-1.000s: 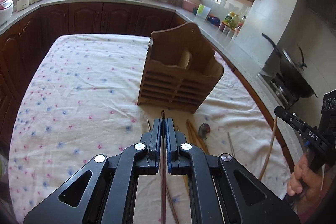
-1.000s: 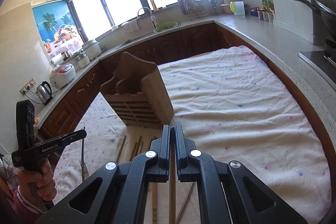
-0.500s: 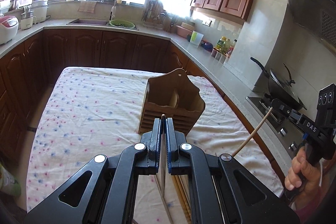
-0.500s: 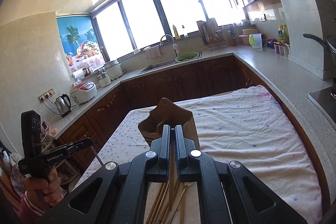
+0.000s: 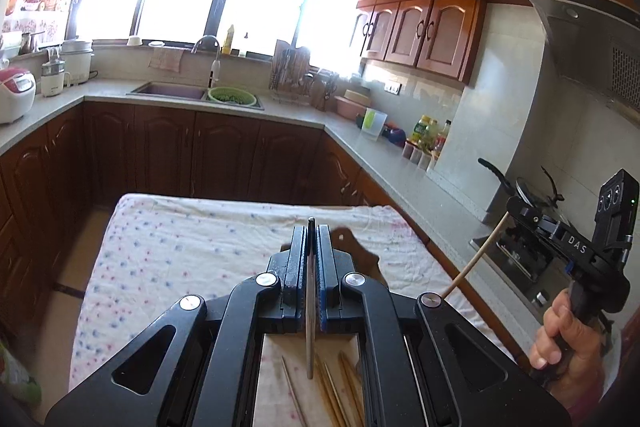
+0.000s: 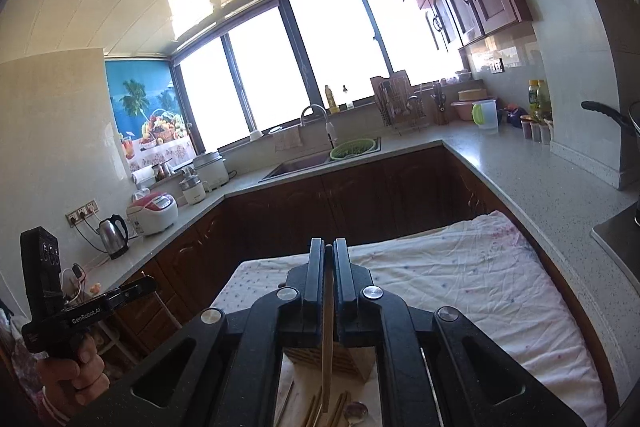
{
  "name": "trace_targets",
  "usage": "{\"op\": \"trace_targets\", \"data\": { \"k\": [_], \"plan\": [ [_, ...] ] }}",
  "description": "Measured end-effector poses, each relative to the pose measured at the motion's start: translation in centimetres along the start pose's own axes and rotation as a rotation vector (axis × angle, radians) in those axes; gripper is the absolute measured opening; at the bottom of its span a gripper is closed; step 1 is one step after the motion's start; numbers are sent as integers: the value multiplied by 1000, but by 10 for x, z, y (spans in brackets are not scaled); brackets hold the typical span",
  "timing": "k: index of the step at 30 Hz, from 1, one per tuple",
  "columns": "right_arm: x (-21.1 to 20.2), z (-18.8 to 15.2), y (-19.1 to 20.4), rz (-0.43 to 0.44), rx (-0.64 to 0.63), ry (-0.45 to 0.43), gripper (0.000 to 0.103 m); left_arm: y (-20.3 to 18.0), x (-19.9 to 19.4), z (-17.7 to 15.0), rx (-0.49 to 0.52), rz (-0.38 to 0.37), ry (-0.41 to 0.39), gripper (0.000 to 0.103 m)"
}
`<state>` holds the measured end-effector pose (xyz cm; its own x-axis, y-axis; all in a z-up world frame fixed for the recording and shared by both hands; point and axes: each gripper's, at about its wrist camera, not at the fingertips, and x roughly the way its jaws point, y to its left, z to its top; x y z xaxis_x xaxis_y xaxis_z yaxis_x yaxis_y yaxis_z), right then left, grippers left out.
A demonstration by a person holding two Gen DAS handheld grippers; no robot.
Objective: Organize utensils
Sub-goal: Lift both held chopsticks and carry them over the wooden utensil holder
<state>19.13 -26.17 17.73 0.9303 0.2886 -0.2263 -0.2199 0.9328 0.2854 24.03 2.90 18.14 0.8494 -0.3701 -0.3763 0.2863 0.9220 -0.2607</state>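
My left gripper is shut on a thin dark metal utensil handle that hangs below the fingers. My right gripper is shut on a light wooden chopstick; the same chopstick shows slanting in the left wrist view. The wooden utensil holder stands on the table just below and ahead of the right gripper; only its top edge shows behind the left fingers. Several loose chopsticks and a spoon lie on the floral tablecloth.
Kitchen counters wrap around the table, with a sink, a green colander, a rice cooker and a kettle. A stove with a pan is at the right.
Both grippers have risen and tilted upward with their utensils. The holder has dropped from mid-view to below the fingers, and the table looks smaller and lower.
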Motion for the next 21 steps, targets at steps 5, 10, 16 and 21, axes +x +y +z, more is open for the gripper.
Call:
{"op": "trace_targets", "data": {
  "k": [5, 10, 16, 21],
  "plan": [
    [24, 29, -3, -5, 36, -76, 4, -3, 21, 32, 13, 14, -74, 3],
    [55, 33, -4, -50, 32, -106, 4, 4, 61, 39, -8, 72, -120, 3],
    [87, 3, -12, -107, 30, -120, 4, 29, 106, 18, -110, 102, -112, 3],
    [103, -19, -23, -136, 59, -97, 4, 39, 130, -9, -137, 120, -61, 3]
  ]
}}
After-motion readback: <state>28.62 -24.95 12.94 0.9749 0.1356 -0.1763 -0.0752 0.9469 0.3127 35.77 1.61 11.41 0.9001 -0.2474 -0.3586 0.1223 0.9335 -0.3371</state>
